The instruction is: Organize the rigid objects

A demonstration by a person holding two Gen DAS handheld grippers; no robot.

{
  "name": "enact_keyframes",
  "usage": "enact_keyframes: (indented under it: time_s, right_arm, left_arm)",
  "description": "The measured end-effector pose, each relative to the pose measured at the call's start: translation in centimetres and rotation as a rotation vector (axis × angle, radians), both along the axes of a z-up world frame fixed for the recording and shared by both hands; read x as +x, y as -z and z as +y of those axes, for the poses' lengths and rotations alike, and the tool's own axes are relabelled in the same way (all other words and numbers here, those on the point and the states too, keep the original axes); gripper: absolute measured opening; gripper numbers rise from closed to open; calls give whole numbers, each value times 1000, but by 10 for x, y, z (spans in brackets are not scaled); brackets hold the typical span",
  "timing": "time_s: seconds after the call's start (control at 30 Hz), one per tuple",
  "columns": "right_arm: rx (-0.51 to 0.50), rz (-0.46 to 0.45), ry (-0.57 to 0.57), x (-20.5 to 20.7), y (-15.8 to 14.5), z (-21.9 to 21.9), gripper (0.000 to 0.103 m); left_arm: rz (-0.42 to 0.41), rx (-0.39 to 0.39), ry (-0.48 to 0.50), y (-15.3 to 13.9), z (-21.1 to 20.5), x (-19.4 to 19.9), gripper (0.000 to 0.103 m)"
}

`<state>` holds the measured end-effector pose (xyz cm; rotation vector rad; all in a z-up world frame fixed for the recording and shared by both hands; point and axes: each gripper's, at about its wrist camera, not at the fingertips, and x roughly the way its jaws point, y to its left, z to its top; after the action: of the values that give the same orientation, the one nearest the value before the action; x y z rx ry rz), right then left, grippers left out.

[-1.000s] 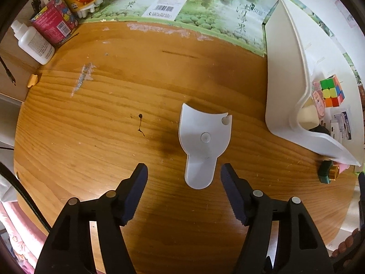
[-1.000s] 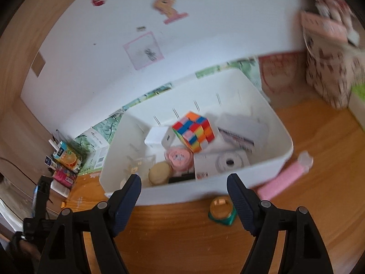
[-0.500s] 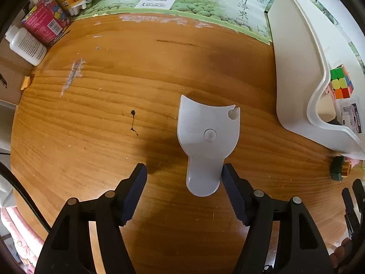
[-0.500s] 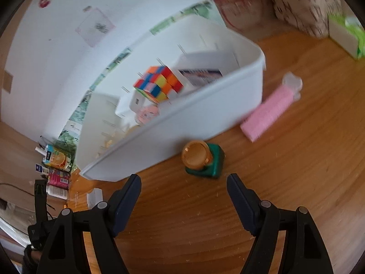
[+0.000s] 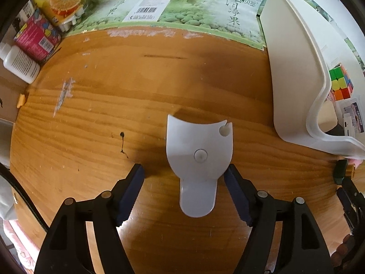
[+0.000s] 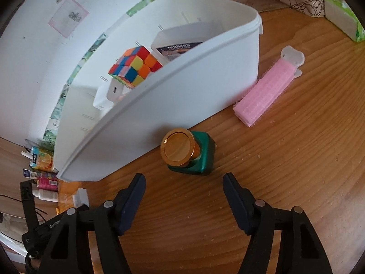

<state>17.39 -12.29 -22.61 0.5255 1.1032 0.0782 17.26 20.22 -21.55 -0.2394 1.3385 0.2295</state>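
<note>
A flat white plastic piece (image 5: 199,157) with a narrow tab lies on the wooden table. My left gripper (image 5: 184,178) is open, its fingers on either side of the tab, the right pad close to the piece. A green bottle with a gold cap (image 6: 188,151) stands beside the white bin (image 6: 159,105). My right gripper (image 6: 184,182) is open just short of the bottle. The bin holds a colourful cube (image 6: 134,65), white boxes and other items. A pink hair roller (image 6: 269,91) lies right of the bin.
The white bin's wall (image 5: 294,68) stands to the right in the left wrist view. A green fruit box (image 5: 182,4), juice cartons (image 5: 61,2) and a white bottle (image 5: 20,64) line the table's back edge. A tissue box (image 6: 342,18) sits far right.
My left gripper has moved forward, so the white piece's tab now sits between its fingers. My right gripper has dropped from above the bin toward the green bottle.
</note>
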Motion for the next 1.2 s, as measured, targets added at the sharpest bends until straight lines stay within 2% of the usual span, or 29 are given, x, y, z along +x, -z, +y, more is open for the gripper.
enact_keyframes:
  time_s: [0.13,0.4,0.47,0.53,0.9,1.2]
  right_arm:
    - [-46,-6,-2,5,-1,3,61]
    - [-170,-24,-40,14,-2,18,56]
    - [-205,-26,-52,14,-2,21,54]
    - [-232,-25,-56,14,-2,23,46]
    - [-231,-17,-108,5,1,33,44]
    - [-195,22,-176,-25,5,45,43]
  left_arm:
    - [-32,25,4,0,-3,3,76]
    - [-80,59,-17,1,-8,17,75]
    - [-97,64,-20,1,-10,16,72]
    - [-114,68,-21,1,-12,14,61]
    - [-105,66,-41,3,-4,0,59]
    - [-102,37,-91,3,11,-26,59]
